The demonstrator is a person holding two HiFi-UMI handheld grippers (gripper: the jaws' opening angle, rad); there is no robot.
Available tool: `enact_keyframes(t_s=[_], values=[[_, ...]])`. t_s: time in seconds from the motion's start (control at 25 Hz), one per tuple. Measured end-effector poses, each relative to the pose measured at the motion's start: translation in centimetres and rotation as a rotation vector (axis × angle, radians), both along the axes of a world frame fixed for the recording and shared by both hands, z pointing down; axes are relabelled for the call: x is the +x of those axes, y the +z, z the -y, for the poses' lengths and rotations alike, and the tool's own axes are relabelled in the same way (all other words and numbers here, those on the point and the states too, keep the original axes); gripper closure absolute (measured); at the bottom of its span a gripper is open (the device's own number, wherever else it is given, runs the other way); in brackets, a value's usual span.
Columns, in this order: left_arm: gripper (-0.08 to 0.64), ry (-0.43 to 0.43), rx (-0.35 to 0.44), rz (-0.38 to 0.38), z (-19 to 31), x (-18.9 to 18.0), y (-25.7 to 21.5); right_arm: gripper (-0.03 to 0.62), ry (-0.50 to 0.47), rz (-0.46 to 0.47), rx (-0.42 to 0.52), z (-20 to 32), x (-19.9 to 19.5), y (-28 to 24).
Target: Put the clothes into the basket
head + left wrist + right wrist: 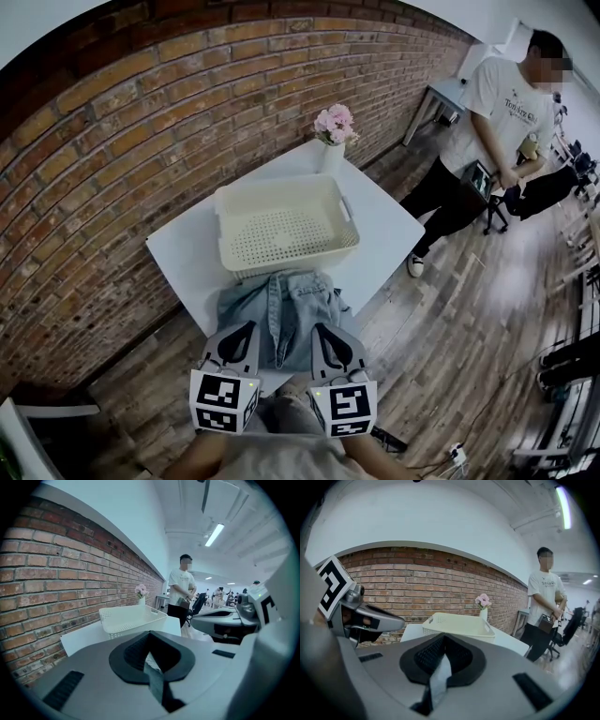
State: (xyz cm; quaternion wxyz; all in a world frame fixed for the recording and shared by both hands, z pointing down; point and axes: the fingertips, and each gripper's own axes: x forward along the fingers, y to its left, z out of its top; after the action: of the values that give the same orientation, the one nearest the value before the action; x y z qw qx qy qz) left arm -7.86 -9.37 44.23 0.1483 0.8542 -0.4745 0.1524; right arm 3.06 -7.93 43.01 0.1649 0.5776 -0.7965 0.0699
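Head view: brick wall [112,169] is running along the left, wood floor [450,356] is filling the right, and a bystander [487,122] is standing well apart at the far right, not interfering. White table [384,230] is sitting against the wall. Cream basket [225,230] is lying on its middle, looking empty, open side up. Denim garment [281,314], the clothes to move, is lying on the near table edge just this side of the basket. Its far end is touching or nearly touching the basket's near rim, and its long axis is running from basket toward the person. Left gripper [249,326] and right gripper [319,326] are hovering side by side over the garment's near end, left at its left part, right at its right part, both about equally near. Both are showing jaws pressed together with no cloth clearly pinched, so they are probably needing to open before grabbing. Basket is lying straight ahead past the garment, with nothing standing between them. Vase of pink flowers [333,141] is standing at the far corner behind the basket, out of the way.
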Motion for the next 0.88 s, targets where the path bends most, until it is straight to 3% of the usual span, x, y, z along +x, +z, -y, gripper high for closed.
enact_keyframes(t_s=[0.48, 0.64, 0.72, 0.8, 0.88], values=[[0.551, -0.019, -0.053, 0.055, 1.5, -0.6, 3.9, 0.581, -0.051, -0.024, -0.039, 1.4, 1.1, 2.9], [0.548, -0.004, -0.058, 0.07, 1.9, -1.0, 4.8, 0.512, -0.071, -0.022, -0.061, 1.8, 1.2, 3.9], [0.495, 0.006, -0.077, 0.07, 2.2, -0.9, 5.6, 0.483, -0.078, -0.026, -0.073, 2.0, 1.3, 4.4], [0.365, 0.022, -0.108, 0.071, 2.5, -0.8, 6.6, 0.447, -0.082, -0.026, -0.087, 2.3, 1.5, 5.0], [0.336, 0.027, -0.131, 0.079, 2.6, -1.0, 7.5, 0.405, -0.083, -0.031, -0.099, 2.5, 1.6, 5.5]])
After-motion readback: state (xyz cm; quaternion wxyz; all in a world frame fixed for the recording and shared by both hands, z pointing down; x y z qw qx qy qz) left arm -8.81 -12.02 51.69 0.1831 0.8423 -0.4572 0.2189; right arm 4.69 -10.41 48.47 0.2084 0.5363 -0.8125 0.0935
